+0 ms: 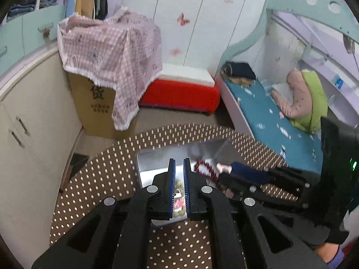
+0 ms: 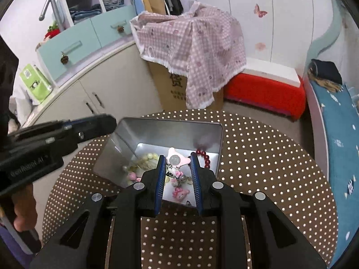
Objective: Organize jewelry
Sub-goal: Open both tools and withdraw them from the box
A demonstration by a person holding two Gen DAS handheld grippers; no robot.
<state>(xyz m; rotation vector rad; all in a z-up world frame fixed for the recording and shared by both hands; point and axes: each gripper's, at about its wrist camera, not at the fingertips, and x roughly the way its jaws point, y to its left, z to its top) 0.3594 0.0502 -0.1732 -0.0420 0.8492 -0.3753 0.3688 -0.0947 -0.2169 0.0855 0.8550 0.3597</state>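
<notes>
An open silver metal tin (image 2: 170, 130) stands on the round brown polka-dot table (image 2: 269, 168). It holds a dark red bead bracelet (image 2: 205, 157), pale yellow-green beads (image 2: 148, 157), a pink star-shaped charm (image 2: 176, 157) and pink figure charms (image 2: 179, 192). My right gripper (image 2: 177, 160) is open over the tin's near edge, above the charms, and holds nothing. My left gripper (image 1: 178, 163) hovers over the tin (image 1: 152, 170) with its fingers nearly shut and nothing between them. The red bracelet (image 1: 205, 170) lies just right of it. The right gripper's fingers (image 1: 244, 172) show there too.
Behind the table stand a cardboard box under a pink checked cloth (image 2: 190, 44), a red storage bench (image 2: 264, 92), cream cabinets (image 2: 101, 94) and a bed with a blue sheet (image 1: 269, 116). The left gripper's body (image 2: 51, 139) reaches in at the table's left.
</notes>
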